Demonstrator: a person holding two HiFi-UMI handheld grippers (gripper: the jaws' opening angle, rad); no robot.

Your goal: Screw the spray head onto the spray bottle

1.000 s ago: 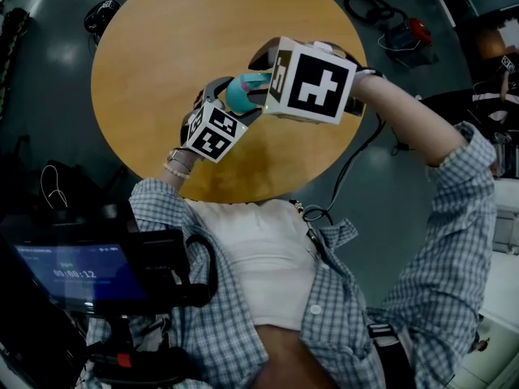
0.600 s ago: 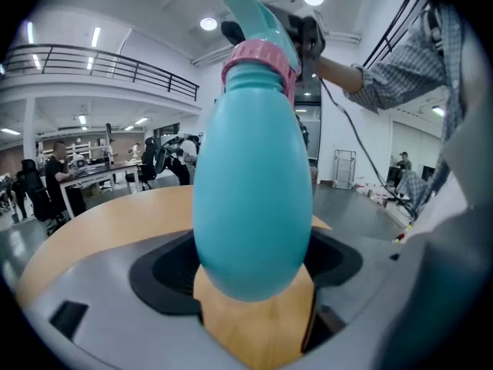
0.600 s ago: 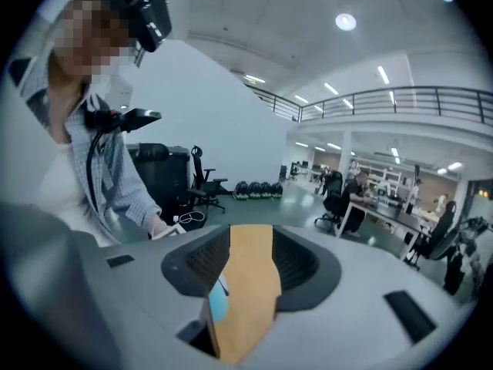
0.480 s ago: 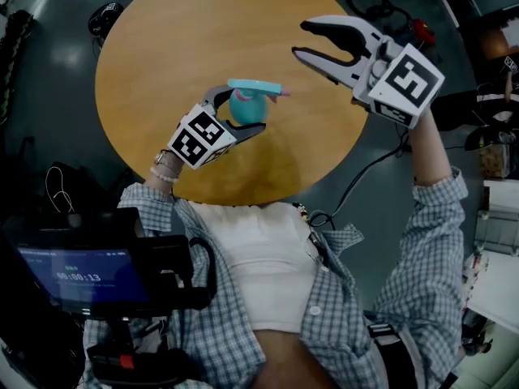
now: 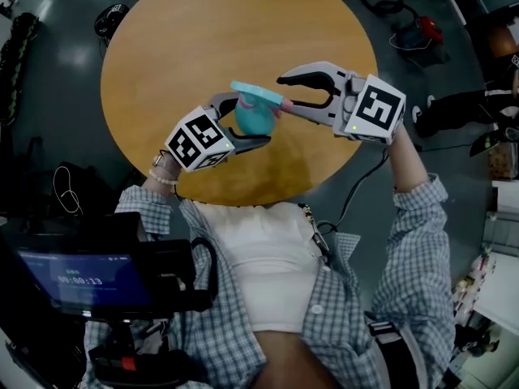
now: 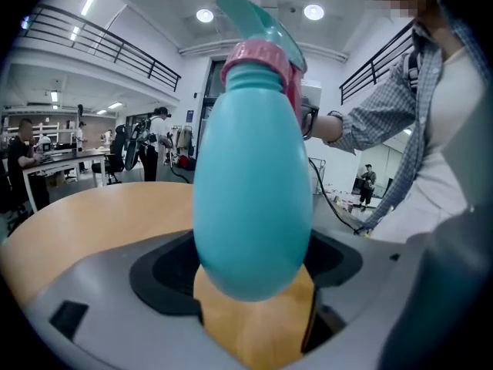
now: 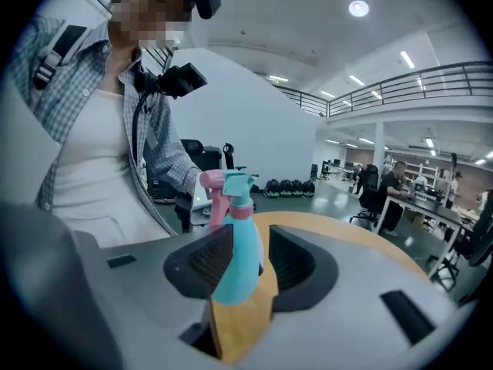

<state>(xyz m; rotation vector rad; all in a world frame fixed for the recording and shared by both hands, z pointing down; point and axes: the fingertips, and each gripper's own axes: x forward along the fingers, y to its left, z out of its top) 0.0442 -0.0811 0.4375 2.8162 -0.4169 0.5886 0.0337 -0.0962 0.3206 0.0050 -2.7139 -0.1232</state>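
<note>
My left tongs (image 5: 250,120) are closed on the belly of the spray bottle (image 5: 256,120). They hold it upright over the surface (image 5: 203,39), near the edge on my side. The spray head (image 5: 255,94) sits on top w/ its pink collar. My right tongs (image 5: 281,91) stand just to the right, approx. level w/ the head. Their jaws are apart and closing, w/ the head in line w/ the gap but, I think, not yet pinched. The bottle's long axis is vertical, so the turn goes around that. There is open room on all sides for my wrist.
</note>
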